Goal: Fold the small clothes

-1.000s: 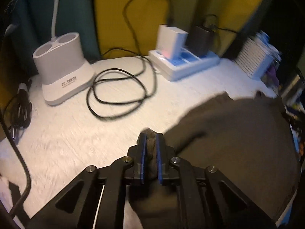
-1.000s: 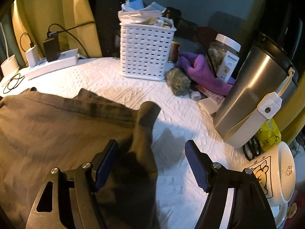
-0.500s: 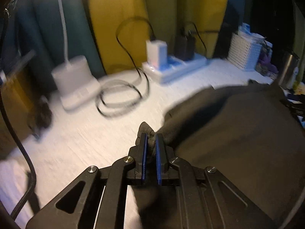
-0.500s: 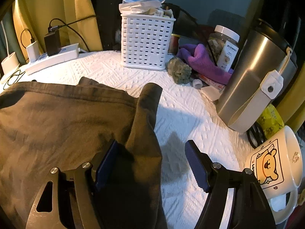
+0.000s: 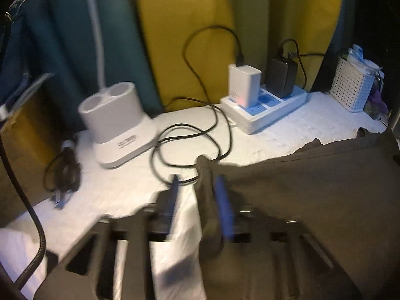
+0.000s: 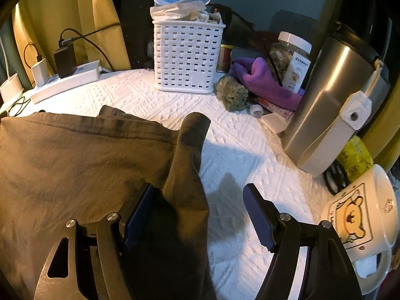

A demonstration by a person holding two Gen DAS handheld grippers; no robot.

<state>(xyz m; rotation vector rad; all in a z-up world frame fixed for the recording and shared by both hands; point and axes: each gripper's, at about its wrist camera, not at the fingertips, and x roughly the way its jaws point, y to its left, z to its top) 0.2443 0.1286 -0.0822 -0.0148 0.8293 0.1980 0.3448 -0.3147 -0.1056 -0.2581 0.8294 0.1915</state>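
Left gripper (image 5: 197, 195) jaws just been opening, brown garment (image 5: 312, 187) fold loose between them. Right gripper (image 6: 197, 215) gapes wide over its other edge on the white textured cloth (image 6: 232, 150). Ahead: stuffed white basket (image 6: 187, 57), yellow curtain (image 5: 200, 25) behind.

A white textured cover (image 6: 140, 105) is spread over the table. At the back, a white power strip (image 5: 265, 112) is seen with a white charger (image 5: 243, 85) and a black adapter (image 5: 281, 76) plugged in; a black cable (image 5: 190, 145) lies coiled beside it, near a white two-well stand (image 5: 117, 122). A white lattice basket (image 6: 186, 57) stuffed with papers is set beside a purple cloth (image 6: 265, 82), a lidded jar (image 6: 291, 60), a steel tumbler (image 6: 330, 100) and a bear-printed mug (image 6: 360, 215)
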